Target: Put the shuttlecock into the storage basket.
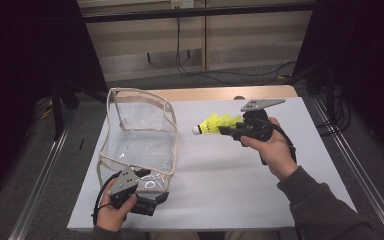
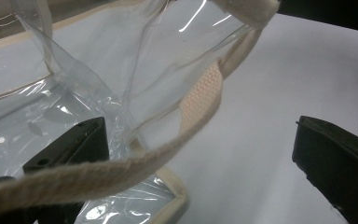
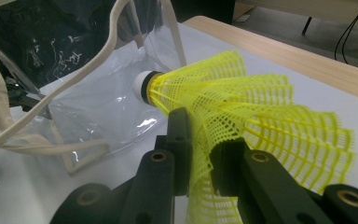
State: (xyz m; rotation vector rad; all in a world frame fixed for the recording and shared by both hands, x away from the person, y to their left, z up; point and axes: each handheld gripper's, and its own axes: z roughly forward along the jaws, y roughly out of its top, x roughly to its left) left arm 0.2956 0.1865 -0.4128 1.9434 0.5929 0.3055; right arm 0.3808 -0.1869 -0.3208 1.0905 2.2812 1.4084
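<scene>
**Shuttlecock headed for the bag**

Nearest the lens, my left gripper [image 1: 152, 200] stood wide at the clear plastic bag with cream fabric trim [image 1: 140, 130], one jaw inside its near corner, apparently to steady it. At three o'clock from the bag, my right gripper [image 1: 225, 130] pinched the yellow mesh-skirted shuttlecock [image 1: 212, 124], white cork pointing bagward.

Bag [image 1: 139, 135] on the table's [image 1: 240, 170] left half, shuttlecock [image 1: 212, 124] just right of it, above the table.

White sheet [image 1: 220, 170] over a wooden table [image 1: 205, 93], black cables [image 1: 190, 65] on the floor behind.
</scene>
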